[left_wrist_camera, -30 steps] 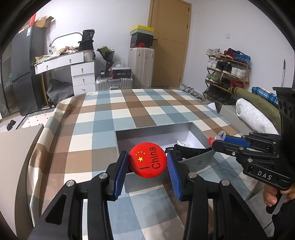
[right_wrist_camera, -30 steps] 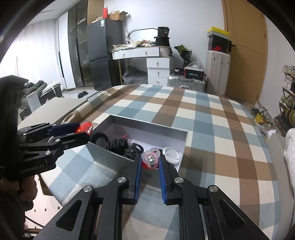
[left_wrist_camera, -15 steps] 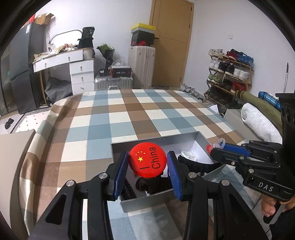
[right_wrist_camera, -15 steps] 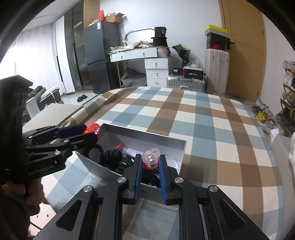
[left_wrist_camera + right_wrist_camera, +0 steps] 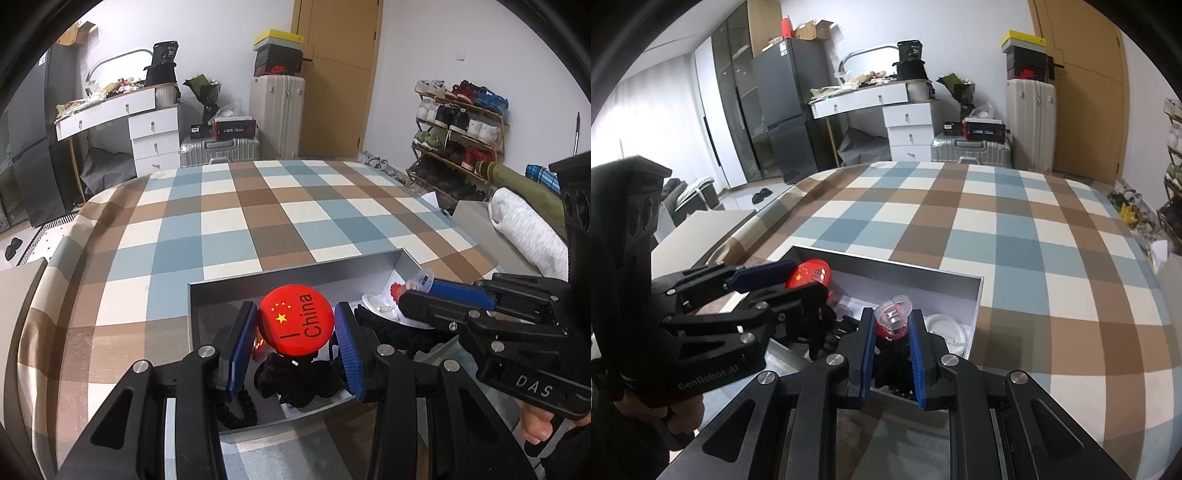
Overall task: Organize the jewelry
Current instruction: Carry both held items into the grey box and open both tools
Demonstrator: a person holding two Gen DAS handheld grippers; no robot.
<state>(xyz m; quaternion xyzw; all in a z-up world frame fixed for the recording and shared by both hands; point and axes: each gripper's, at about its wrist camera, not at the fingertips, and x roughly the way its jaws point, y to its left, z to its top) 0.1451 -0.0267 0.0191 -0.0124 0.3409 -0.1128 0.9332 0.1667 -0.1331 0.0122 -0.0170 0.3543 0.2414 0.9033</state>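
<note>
A grey open box [image 5: 295, 271] [image 5: 975, 295] lies on the checked table. My left gripper [image 5: 295, 325] is shut on a round red "I China" badge [image 5: 295, 319], held over the box's left part; it also shows in the right wrist view [image 5: 809, 275]. My right gripper [image 5: 892, 325] is shut on a small red and clear hair clip [image 5: 892, 319], held over the box's right part; it also shows in the left wrist view [image 5: 410, 286]. Black hair ties [image 5: 295, 380] and a white round piece [image 5: 945, 326] lie inside the box.
The checked tablecloth [image 5: 258, 214] stretches far beyond the box. A white dresser [image 5: 147, 129], suitcases [image 5: 277, 118] and a door stand behind. A shoe rack [image 5: 458, 122] is at the right. A fridge [image 5: 783, 129] is at the left.
Both grippers have moved forward and down over the open box, each keeping its item. The box now lies right under the fingertips.
</note>
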